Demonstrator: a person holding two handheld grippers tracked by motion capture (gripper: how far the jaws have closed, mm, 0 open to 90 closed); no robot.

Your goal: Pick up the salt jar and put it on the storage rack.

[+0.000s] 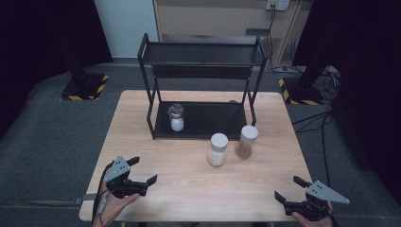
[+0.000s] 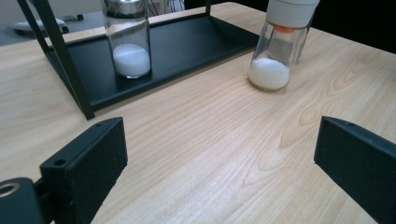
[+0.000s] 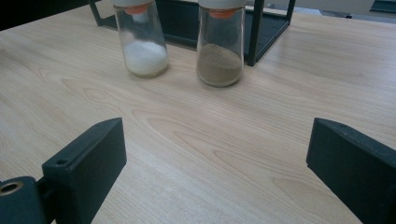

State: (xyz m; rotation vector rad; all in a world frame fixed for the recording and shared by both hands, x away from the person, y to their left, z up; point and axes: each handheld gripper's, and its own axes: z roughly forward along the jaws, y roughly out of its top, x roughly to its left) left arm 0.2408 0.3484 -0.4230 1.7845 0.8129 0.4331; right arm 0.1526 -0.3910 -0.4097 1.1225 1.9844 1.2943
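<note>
Two upright shakers are seen on the table just in front of the rack: the white-filled shaker and, to its right, the brown-filled shaker. Both lie far of the tongs. The left gripper and the right gripper are held spread and empty; the right is judged slightly nearer.

A clear glass shaker with a white cap and white grains stands upright on the wooden table, just in front of the black rack's lower shelf. Just beside it, to its right and apart from it, a matching white-capped glass shaker of brown powder also stands upright.
</note>
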